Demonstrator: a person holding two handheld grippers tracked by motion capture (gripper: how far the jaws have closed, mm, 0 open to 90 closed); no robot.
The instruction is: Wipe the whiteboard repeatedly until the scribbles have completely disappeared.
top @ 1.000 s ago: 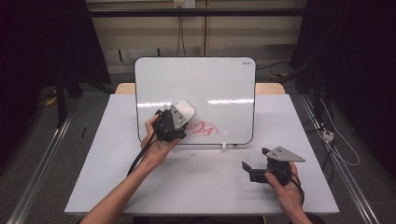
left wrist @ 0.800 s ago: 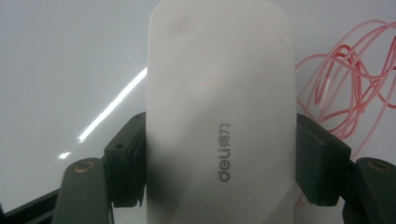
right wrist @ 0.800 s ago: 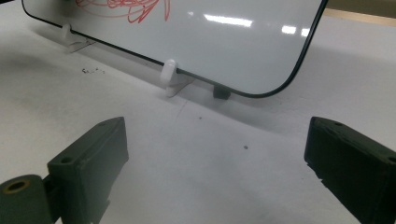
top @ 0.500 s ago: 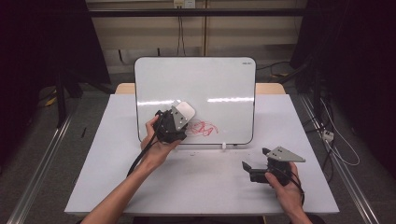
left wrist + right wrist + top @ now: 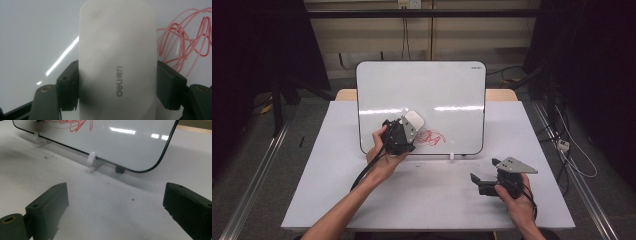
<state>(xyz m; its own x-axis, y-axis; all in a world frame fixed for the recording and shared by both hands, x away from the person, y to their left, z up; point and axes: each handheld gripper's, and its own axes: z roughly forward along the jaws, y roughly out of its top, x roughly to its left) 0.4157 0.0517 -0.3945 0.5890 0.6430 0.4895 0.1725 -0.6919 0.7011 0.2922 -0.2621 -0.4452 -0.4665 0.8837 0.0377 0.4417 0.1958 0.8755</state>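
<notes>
White eraser [image 5: 116, 62] w/ grey "deli" print sits pinched between the left tool's [image 5: 404, 131] black jaws, one pad on each long side; in the left gripper view it fills the centre of the frame, pressed toward the whiteboard [image 5: 422, 90]. Red scribble [image 5: 430, 137] lies just right of the eraser, lower centre of the board in the high view, upper right of the frame in the left gripper view. Board stands tilted back at the far middle of the white table [image 5: 322, 200], propped on small white clip feet [image 5: 92, 159] along its bottom edge. Person's left hand [image 5: 382, 155] grips the left tool at frame centre, forearm coming in from the bottom edge. Right tool [image 5: 484, 181] is at lower right of the high view, held in the right hand [image 5: 517, 202] low over the table, well apart from the board; its jaws are spread wide w/ nothing between them, bare tabletop showing in the gap in the right gripper view.
</notes>
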